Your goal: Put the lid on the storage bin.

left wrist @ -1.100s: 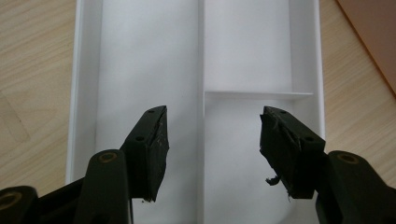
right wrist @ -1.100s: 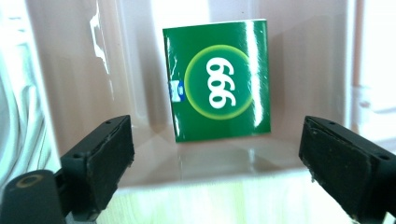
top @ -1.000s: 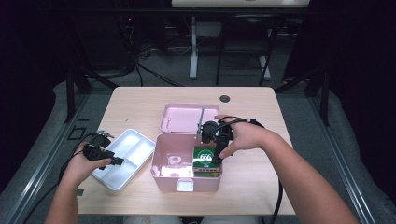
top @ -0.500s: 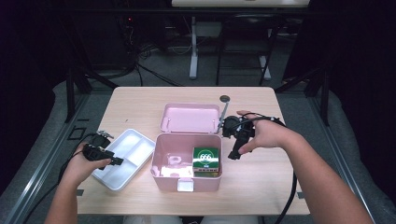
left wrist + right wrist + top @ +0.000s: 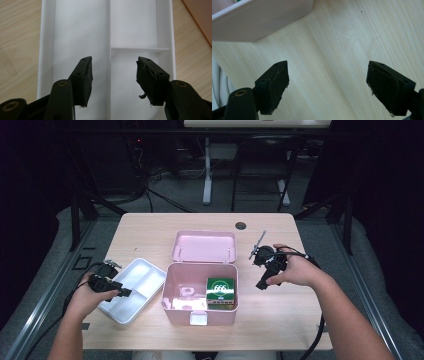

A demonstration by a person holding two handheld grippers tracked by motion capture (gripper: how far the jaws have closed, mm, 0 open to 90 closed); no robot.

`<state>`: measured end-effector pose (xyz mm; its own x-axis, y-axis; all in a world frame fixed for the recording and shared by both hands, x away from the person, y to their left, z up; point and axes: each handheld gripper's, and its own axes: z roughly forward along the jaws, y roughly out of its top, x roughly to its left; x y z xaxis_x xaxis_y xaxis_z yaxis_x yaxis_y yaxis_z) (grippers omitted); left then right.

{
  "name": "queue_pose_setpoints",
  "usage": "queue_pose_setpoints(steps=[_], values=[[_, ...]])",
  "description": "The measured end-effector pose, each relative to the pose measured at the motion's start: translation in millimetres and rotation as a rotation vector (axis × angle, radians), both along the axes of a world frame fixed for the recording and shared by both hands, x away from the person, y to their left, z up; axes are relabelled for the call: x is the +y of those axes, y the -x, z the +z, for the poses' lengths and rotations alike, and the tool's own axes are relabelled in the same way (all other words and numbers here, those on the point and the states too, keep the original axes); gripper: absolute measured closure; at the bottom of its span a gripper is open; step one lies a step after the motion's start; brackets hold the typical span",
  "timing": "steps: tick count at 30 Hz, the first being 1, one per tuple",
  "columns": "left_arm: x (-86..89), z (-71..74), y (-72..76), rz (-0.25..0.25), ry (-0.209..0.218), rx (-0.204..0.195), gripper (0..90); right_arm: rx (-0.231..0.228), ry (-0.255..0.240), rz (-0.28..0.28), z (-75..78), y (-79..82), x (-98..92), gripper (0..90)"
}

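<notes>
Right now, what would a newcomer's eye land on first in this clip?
The open pink box mid-table, with a green carton in its right half. Left of it lies a white tray, the left gripper open over it. The right gripper, also open, hangs over bare table right of the box.

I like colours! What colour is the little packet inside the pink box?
Green, with white markings, best seen in the high view: the packet.

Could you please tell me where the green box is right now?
In the high view, the green box sits inside the open pink case, in its right half against the right wall, left of the right gripper.
</notes>
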<state>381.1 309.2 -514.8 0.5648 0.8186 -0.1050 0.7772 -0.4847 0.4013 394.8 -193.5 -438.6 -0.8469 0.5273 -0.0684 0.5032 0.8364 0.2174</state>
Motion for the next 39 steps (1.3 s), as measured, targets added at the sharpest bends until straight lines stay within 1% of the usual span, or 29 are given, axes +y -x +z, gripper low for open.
queue_pose_setpoints(steps=[2,5,6,7,10,12,15,17,19,20,21,22,23,25,26,27,28,29,30,31,32,35,37,38,39], values=[[-0.1,0.0,0.1,0.008,0.003,0.000,48.0,0.000,-0.018,-0.039,-4.5,0.4,-2.7,18.7],[-0.5,-0.3,0.2,0.014,0.014,0.004,49.5,-0.018,-0.039,-0.091,-12.6,3.0,-5.2,20.4],[-0.9,-0.2,0.2,0.018,0.015,0.009,50.0,-0.024,-0.042,-0.106,-14.9,3.8,-5.8,20.9],[-1.0,-0.1,-0.1,0.017,0.015,0.008,50.5,-0.035,-0.041,-0.132,-18.9,5.7,-6.7,21.2],[-0.9,0.6,-1.3,0.028,0.028,0.014,52.4,-0.065,-0.029,-0.176,-29.1,9.2,-10.4,22.5],[-0.4,1.4,-1.8,0.027,0.037,0.019,53.4,-0.071,-0.039,-0.211,-36.2,10.8,-13.5,22.8],[0.5,1.9,-2.1,0.032,0.038,0.016,54.5,-0.075,-0.062,-0.265,-45.5,13.3,-18.1,23.5],[1.1,2.0,-2.2,0.046,0.038,0.013,54.9,-0.082,-0.072,-0.287,-50.7,14.7,-20.9,24.0],[0.9,1.6,-1.5,0.051,0.032,-0.002,55.3,-0.082,-0.100,-0.320,-54.1,17.4,-22.5,24.7],[0.8,1.5,-1.2,0.054,0.027,-0.016,55.5,-0.078,-0.119,-0.343,-55.6,18.6,-23.4,25.2],[0.6,1.4,-1.2,0.053,0.020,-0.023,55.8,-0.078,-0.128,-0.365,-56.7,19.3,-24.6,25.5],[0.2,1.4,-1.1,0.054,0.013,-0.026,56.9,-0.082,-0.130,-0.390,-57.8,20.0,-25.4,25.8],[-0.4,1.7,-0.9,0.055,0.003,-0.030,57.0,-0.086,-0.132,-0.400,-58.7,20.1,-26.2,25.8],[-1.5,2.5,-0.1,0.039,-0.040,-0.074,55.2,-0.092,-0.129,-0.434,-61.8,21.0,-28.0,25.8],[-1.9,2.9,0.2,0.041,-0.040,-0.067,55.4,-0.087,-0.134,-0.449,-63.1,21.5,-27.8,25.8],[-2.6,2.9,0.4,0.043,-0.022,-0.052,55.7,-0.088,-0.132,-0.459,-64.3,22.2,-28.0,25.9],[-3.3,3.3,0.6,0.039,-0.019,-0.038,55.7,-0.089,-0.131,-0.463,-65.5,22.9,-28.4,26.0],[-4.3,3.2,0.6,0.043,-0.021,-0.017,55.6,-0.087,-0.136,-0.468,-66.2,23.7,-27.9,26.0],[-5.4,2.4,0.6,0.051,-0.030,0.000,55.4,-0.093,-0.130,-0.469,-66.6,24.8,-27.9,26.0],[-6.2,1.2,0.1,0.060,-0.038,0.002,53.5,-0.103,-0.130,-0.467,-67.1,25.8,-28.1,26.0],[-6.6,0.8,-0.3,0.065,-0.044,0.008,52.6,-0.102,-0.126,-0.470,-67.4,26.6,-27.6,26.0],[-7.7,0.1,-1.0,0.078,-0.036,0.013,49.4,-0.104,-0.132,-0.459,-67.0,29.0,-28.4,25.9],[-8.0,0.8,-1.5,0.092,-0.038,0.000,49.2,-0.109,-0.151,-0.475,-67.0,29.9,-29.4,24.9],[-8.2,1.4,-0.9,0.078,-0.042,-0.006,49.0,-0.117,-0.144,-0.474,-67.7,29.8,-30.2,23.6],[-9.2,1.6,-0.9,0.075,-0.045,-0.015,48.5,-0.118,-0.148,-0.478,-68.4,29.8,-30.4,22.4]])
